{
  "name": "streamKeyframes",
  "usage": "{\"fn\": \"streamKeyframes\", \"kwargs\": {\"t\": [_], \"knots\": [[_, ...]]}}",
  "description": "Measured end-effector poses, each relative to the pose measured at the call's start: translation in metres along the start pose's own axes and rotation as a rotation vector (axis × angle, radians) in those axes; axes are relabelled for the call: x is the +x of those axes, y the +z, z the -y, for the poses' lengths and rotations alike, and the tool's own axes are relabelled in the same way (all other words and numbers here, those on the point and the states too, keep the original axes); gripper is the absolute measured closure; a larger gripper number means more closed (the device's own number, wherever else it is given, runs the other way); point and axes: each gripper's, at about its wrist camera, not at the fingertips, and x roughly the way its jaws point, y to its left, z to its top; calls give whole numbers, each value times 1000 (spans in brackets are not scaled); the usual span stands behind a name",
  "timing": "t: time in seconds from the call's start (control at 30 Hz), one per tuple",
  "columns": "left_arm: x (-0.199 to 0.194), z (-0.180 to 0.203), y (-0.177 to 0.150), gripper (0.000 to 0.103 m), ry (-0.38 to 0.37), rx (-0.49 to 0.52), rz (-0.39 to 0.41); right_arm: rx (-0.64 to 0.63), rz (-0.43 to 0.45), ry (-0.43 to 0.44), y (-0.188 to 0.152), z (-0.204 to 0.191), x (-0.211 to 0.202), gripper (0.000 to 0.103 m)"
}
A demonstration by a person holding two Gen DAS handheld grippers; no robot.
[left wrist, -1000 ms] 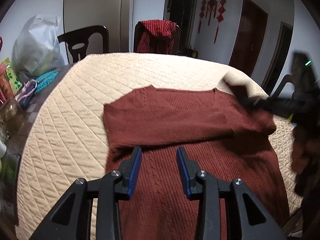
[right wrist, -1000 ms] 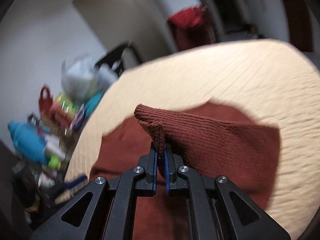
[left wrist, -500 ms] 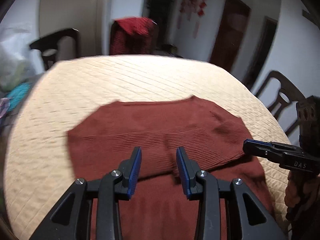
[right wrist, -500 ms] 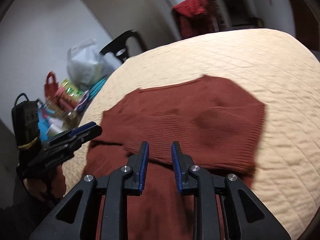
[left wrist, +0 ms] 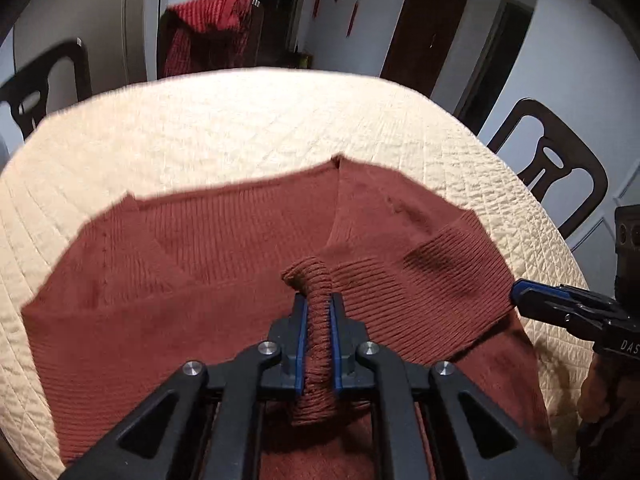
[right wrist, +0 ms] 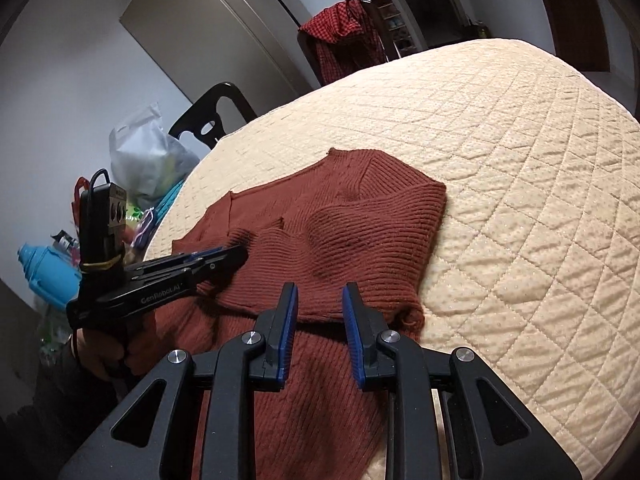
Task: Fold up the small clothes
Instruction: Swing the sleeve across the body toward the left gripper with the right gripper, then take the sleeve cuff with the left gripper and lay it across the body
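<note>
A rust-red knit sweater (left wrist: 224,248) lies flat on the quilted cream table cover (left wrist: 240,120), its sleeves folded across the body. In the left wrist view my left gripper (left wrist: 318,316) is shut on a bunched roll of the sweater's knit near the middle. In the right wrist view the same left gripper (right wrist: 234,254) comes in from the left and pinches the fabric. My right gripper (right wrist: 319,312) hovers open over the sweater (right wrist: 372,220) near its folded right sleeve, with nothing between its fingers. Its tips (left wrist: 520,294) show at the garment's right edge.
Dark chairs (left wrist: 556,168) stand around the table, one draped with a red checked garment (right wrist: 344,36). Beyond the left side of the table cover (right wrist: 520,160) are a plastic bag (right wrist: 148,156), a blue bottle (right wrist: 46,276) and other clutter. A person's hand (right wrist: 100,352) holds the left gripper.
The right gripper let go of the sleeve cuff it held, leaving it folded across the body, and drew back open. The left gripper moved in and closed on a roll of knit.
</note>
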Motion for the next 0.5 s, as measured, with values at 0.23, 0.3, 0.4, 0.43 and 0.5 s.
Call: {"fn": "streamKeyframes", "kwargs": {"t": [0.23,0.3,0.4,0.43,0.5], "knots": [[-28,-17,7,93,-6,-52,103,-18,32,-34,4,2,-6,79],[-23,-24,3,93,9,-68,81,-21,-6,-78,4,6,4,79],[-9,-28,-4,92,12,-90,30,-18,-51,-120,2,15,16,81],[-6,-28,-7,91,19,-91,22,-19,-49,-121,2,15,15,82],[-8,-32,-10,88,25,-98,16,-22,-34,-125,5,14,9,82]]}}
